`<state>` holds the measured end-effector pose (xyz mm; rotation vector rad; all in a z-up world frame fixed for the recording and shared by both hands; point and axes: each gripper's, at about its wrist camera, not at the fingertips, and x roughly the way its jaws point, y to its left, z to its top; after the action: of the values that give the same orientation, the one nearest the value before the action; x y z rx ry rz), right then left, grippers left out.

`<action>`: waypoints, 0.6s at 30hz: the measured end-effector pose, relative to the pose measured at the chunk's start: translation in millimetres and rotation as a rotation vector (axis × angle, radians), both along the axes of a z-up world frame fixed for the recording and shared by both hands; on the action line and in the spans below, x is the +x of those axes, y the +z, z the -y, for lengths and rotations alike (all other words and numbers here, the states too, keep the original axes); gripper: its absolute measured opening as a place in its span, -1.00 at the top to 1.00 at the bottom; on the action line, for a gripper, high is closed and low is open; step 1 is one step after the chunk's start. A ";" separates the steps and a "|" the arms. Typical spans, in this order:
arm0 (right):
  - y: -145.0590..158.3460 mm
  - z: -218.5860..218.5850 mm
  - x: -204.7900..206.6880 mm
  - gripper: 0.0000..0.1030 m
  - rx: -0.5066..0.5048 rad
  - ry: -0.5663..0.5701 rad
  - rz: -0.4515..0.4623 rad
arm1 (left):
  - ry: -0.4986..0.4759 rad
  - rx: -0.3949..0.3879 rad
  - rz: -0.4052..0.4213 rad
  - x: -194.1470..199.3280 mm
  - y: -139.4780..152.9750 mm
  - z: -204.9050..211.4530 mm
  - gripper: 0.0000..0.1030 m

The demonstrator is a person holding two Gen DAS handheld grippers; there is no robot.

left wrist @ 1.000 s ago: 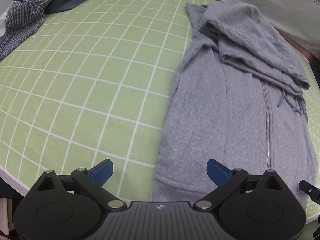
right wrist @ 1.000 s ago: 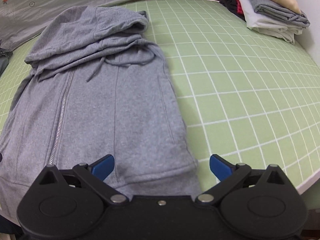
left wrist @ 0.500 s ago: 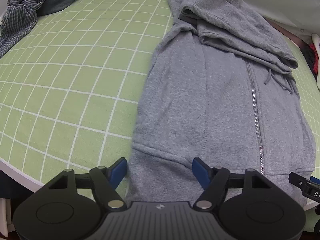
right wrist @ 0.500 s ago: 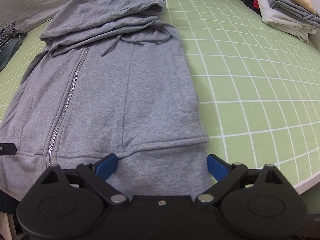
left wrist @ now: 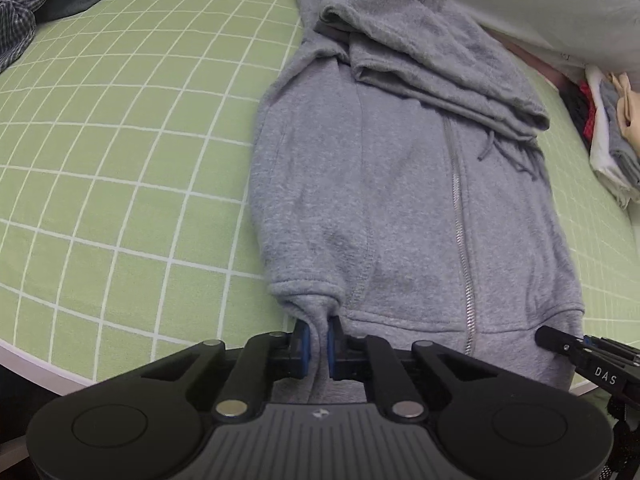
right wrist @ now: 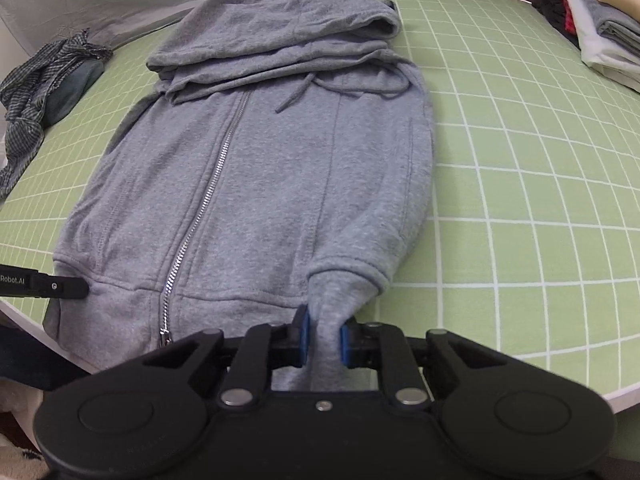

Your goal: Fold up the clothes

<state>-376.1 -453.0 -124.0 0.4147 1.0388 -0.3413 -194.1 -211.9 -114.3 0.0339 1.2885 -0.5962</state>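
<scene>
Both wide a second ago — left gripper (left wrist: 318, 346) shut, right gripper (right wrist: 324, 340) closing — pinching hoodie (left wrist: 400, 200) hem.

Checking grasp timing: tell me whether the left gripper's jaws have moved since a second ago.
Yes. The left gripper has closed from wide open onto the hoodie hem, near the mat edge.

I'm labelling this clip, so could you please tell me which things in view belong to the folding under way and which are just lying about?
In use: grey zip hoodie, left gripper, right gripper.

Lying about: checked shirt, folded stack.
</scene>
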 end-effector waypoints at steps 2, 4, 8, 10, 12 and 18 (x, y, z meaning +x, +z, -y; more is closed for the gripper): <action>9.9 2.2 2.0 0.74 0.002 -0.001 0.043 | 0.017 -0.066 -0.002 7.0 11.7 0.4 0.85; 22.2 6.9 6.1 0.74 0.001 -0.012 0.093 | 0.034 -0.124 0.010 16.4 24.1 4.4 0.86; 46.7 22.5 22.9 0.76 -0.024 -0.034 0.190 | 0.070 -0.210 0.043 41.3 44.5 16.3 0.86; 58.7 35.1 34.6 0.76 -0.033 -0.053 0.237 | 0.091 -0.243 0.069 58.5 53.7 22.7 0.86; 69.0 50.9 47.1 0.76 -0.024 -0.081 0.285 | 0.119 -0.277 0.093 78.5 62.9 27.8 0.86; 94.6 87.6 92.3 0.76 -0.049 -0.138 0.391 | 0.194 -0.387 0.159 142.5 88.6 43.4 0.86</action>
<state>-283.8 -540.6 -29.4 0.4879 0.6207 -0.3898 -51.6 -255.2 -25.7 -0.3536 0.9922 -0.6526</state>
